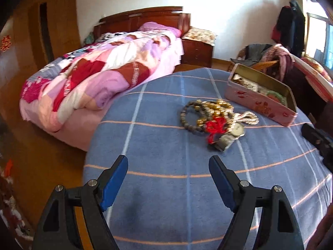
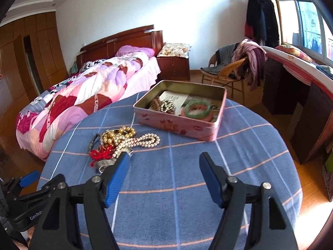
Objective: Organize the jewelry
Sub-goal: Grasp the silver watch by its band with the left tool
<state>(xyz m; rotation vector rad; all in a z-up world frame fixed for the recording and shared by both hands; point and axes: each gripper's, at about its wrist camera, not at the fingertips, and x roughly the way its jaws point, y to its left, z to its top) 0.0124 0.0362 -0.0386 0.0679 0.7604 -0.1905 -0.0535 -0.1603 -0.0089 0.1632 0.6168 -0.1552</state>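
Note:
A heap of jewelry [image 1: 216, 118] lies on the blue checked cloth: bead bracelets, a pearl string, a red knot ornament and a watch. It also shows in the right wrist view [image 2: 122, 141]. An open pink tin [image 1: 262, 102] stands behind it; in the right wrist view the tin [image 2: 179, 125] holds a green bangle [image 2: 197, 108], beads and paper. My left gripper [image 1: 168, 162] is open and empty, short of the heap. My right gripper [image 2: 164, 159] is open and empty, its left finger just right of the heap.
The round table [image 2: 239, 166] is covered by the blue cloth. A bed with a patchwork quilt [image 2: 83, 95] stands left behind. A wicker chair with clothes [image 2: 235, 68] and a dark desk [image 2: 301, 108] stand right. The left gripper's body [image 2: 25, 187] shows at the lower left.

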